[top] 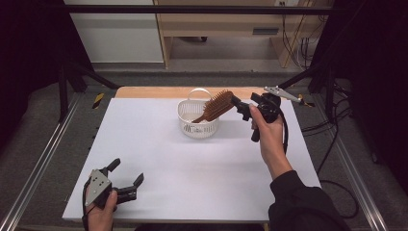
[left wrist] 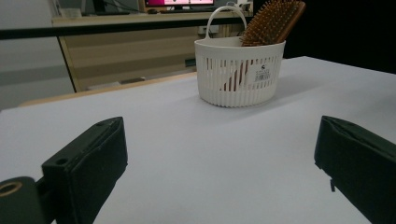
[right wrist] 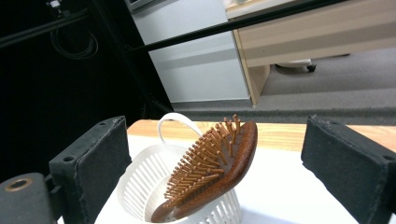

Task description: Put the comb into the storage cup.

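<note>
Close to the person, at about 7 o'clock on the white table (top: 159,159), the left gripper (top: 129,174) rests low in the left hand (top: 102,211). Its two black jaws stand wide apart, and nothing is between them. In the left gripper view, bare white table lies between the jaws, and the basket stands farther off. Farther away, near 12 o'clock, sits the little white basket (top: 197,120) with its thin handle standing up. The brown wooden hairbrush (top: 215,107) stands in it, handle end down inside, and its head leans over the rim toward 2 o'clock, bristles up. Just beside the brush head, at about 2 o'clock on the table, the right hand (top: 268,132) holds the right gripper (top: 240,107) up above the table. Its jaws are open too, and they do not press on the brush. In the right gripper view, the brush (right wrist: 212,170) shows between the two wide jaws, free of them.
</note>
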`<state>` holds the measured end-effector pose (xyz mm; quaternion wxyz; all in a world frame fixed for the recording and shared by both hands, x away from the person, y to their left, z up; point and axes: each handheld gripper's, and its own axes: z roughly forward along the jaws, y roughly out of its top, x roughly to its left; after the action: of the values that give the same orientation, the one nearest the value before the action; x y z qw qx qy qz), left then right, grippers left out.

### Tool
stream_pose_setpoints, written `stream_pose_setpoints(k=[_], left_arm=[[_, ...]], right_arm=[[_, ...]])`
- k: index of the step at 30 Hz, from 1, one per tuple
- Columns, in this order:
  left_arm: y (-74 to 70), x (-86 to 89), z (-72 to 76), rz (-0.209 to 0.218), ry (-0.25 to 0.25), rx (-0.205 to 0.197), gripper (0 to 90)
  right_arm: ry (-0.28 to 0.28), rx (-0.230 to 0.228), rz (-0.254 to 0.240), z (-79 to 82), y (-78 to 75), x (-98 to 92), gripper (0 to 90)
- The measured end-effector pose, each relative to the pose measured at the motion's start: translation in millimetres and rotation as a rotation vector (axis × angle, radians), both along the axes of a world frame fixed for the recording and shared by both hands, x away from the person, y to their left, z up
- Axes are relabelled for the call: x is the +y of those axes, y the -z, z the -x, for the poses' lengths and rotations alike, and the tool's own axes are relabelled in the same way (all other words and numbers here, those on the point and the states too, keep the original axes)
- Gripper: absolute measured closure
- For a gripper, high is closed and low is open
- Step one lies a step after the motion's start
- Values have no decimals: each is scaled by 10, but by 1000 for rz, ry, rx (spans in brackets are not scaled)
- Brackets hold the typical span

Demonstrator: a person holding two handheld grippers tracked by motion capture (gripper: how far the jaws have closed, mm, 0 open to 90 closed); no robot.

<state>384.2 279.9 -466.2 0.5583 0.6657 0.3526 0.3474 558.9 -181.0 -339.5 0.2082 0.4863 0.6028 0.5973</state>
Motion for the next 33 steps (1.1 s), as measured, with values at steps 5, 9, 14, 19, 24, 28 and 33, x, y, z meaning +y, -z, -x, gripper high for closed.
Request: stream_pose_setpoints(k=[5,9,14,19,24,28,33], left_arm=[[54,71,-46,30,-37,39,26],[54,133,-38,82,-57,42,26],[46,193,-25,116,-88,33,27],[41,255,-28,127,-102,22,29],[42,331,-6,164,-120,16,29],[22,318,5,168,-110,8,29],[20,294,21,157,-103,10,29]], right_arm=[[9,4,-4,-8,43,-63,91],[0,12,-21,18,83,-112,89],[-12,-7,-14,84,78,-190,94],[-64,-22,-15,149,46,-198,87],[-31,-81,28,218,29,-171,73],[42,-140,63,273,54,-136,49],[55,-154,93,322,54,-110,44]])
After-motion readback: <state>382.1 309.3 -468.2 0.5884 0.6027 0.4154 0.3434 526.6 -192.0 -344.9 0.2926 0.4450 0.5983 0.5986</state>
